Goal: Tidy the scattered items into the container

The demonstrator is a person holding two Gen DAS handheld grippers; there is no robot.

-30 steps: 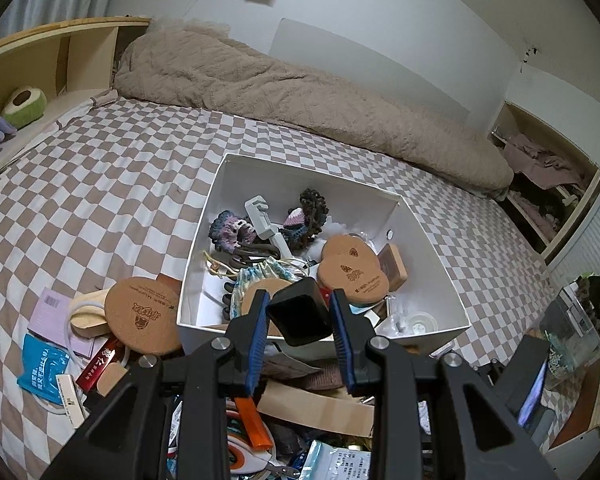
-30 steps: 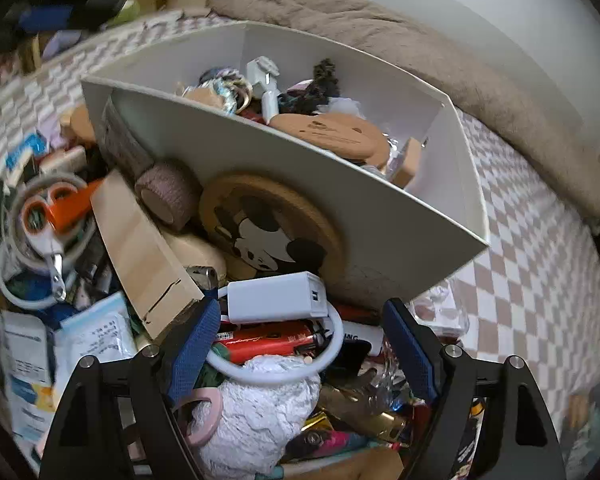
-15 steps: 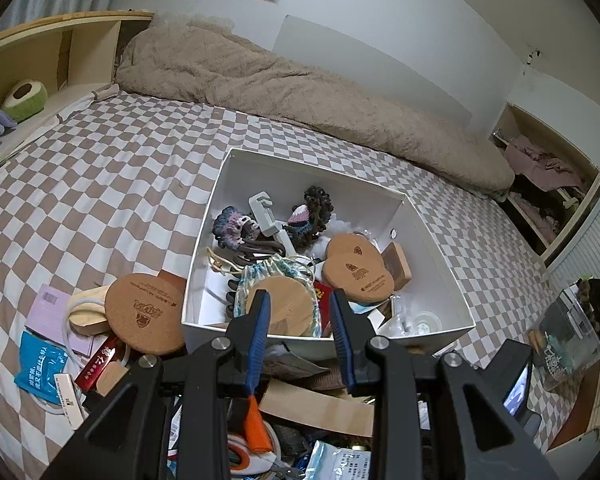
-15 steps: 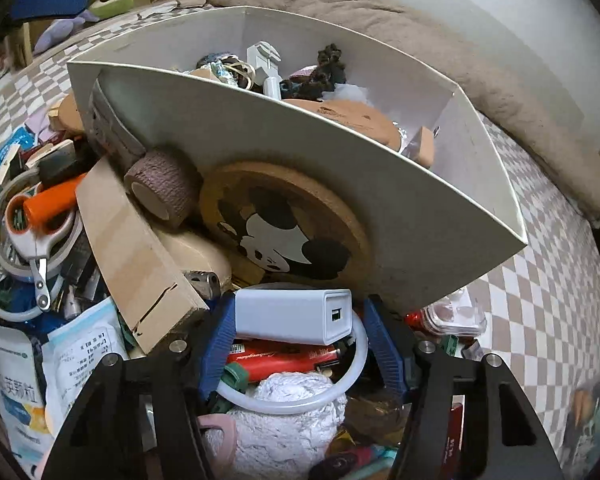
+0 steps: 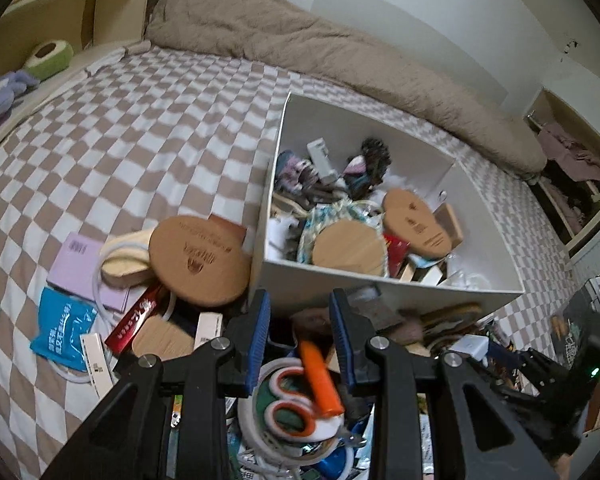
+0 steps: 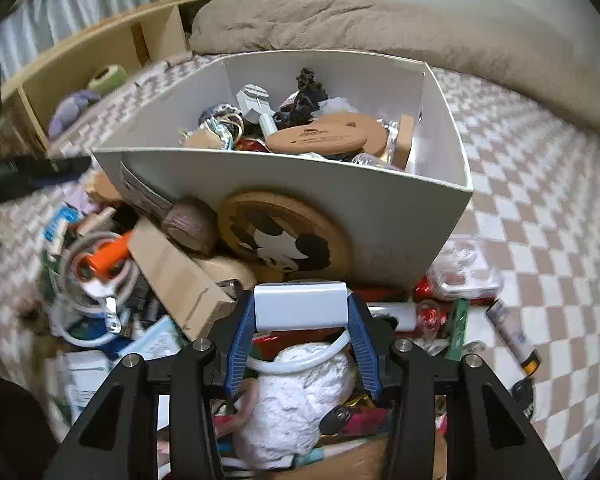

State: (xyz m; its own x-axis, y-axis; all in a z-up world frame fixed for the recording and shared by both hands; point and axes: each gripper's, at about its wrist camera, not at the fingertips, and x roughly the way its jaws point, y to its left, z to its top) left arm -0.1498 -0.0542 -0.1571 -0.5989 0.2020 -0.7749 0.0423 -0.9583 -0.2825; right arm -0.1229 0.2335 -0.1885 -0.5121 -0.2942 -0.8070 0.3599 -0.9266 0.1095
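Now | right gripper (image 6: 301, 312) closing on white charger (image 6: 300, 306) | left gripper (image 5: 300, 322) narrow, empty

box (image 6: 380, 216): matt white card | charger (image 6: 300, 307): smooth plastic | coaster (image 5: 199, 261): cork | bedsheet (image 5: 140, 152): checked cloth

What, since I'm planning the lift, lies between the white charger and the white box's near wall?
In the right wrist view, a cork coaster with a cartoon print leans on the white box's wall, just beyond the white charger.
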